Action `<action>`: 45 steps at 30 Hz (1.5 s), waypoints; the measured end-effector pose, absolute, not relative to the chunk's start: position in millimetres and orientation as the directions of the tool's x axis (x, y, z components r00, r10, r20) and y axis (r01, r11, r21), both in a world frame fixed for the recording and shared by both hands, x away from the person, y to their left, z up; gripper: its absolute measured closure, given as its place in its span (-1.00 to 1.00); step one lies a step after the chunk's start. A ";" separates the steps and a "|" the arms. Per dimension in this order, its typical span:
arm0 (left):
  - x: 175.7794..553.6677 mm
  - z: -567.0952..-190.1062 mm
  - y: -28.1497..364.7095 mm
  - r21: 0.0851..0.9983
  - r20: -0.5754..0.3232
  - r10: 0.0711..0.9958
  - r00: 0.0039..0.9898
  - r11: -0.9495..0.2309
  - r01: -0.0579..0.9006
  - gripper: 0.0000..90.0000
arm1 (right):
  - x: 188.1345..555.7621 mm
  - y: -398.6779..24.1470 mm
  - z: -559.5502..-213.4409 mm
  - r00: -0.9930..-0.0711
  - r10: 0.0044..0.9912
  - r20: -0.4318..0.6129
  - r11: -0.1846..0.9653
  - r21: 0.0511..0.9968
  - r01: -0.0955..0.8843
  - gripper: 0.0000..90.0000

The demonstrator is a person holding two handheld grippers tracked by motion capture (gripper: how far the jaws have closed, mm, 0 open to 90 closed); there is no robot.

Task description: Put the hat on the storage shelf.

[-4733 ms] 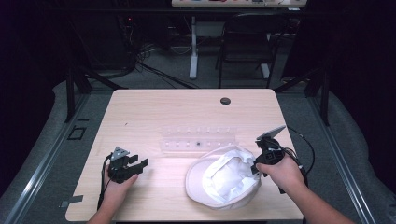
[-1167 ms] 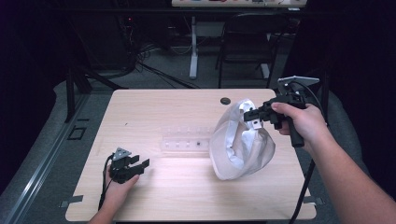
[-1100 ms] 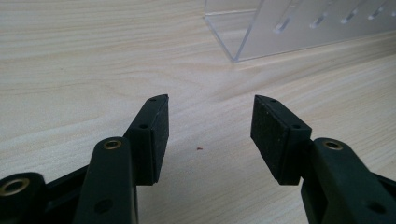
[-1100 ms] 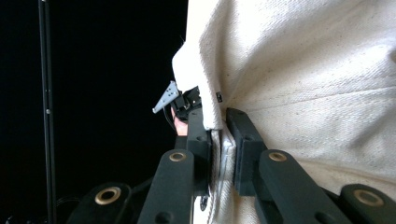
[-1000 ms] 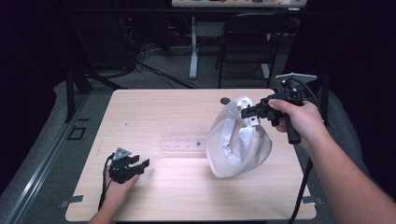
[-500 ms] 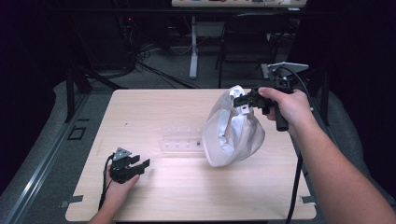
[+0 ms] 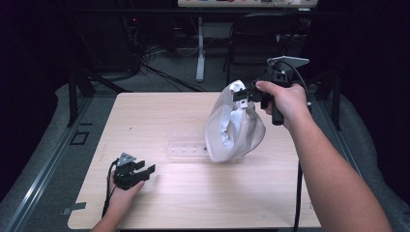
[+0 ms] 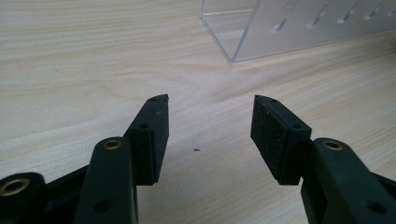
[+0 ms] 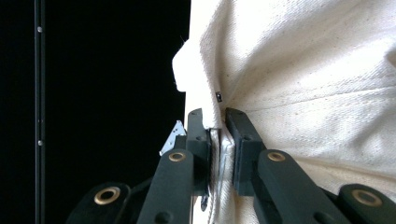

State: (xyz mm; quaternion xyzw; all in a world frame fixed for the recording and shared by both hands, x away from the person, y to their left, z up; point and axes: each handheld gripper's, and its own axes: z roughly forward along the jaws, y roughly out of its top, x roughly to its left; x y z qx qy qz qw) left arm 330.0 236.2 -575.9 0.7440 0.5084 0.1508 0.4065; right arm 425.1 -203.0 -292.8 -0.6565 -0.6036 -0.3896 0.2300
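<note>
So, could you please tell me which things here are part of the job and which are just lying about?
In use:
- white cloth hat, hanging
- right hand-held gripper, shut on its edge

Idle:
- left hand-held gripper, open, on the table
- clear plastic rack, apparently untouched

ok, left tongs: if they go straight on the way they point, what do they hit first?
Probably the clear plastic rack. The left tongs sit open and low over the table, bare wood ahead, with the rack's near corner just beyond, slightly right of centre. Depth is unclear, so they might only clip that corner.

No legible text, no labels, no brand marks, no numbers, no signs
</note>
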 end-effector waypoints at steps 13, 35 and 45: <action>329.9 -575.5 236.6 0.759 -0.190 0.878 0.439 -0.152 0.633 0.06 | 441.6 -180.0 -290.9 -0.017 0.645 0.764 -0.204 0.193 0.960 0.79; 326.2 -550.2 196.8 0.802 -0.138 0.814 0.564 -0.242 0.547 0.15 | 455.6 -185.0 -309.8 0.043 0.646 0.762 -0.296 0.198 0.934 0.79; 334.3 -530.0 155.3 0.826 -0.104 0.790 0.604 -0.270 0.495 0.29 | 456.8 -181.7 -313.8 0.045 0.639 0.768 -0.308 0.202 0.930 0.79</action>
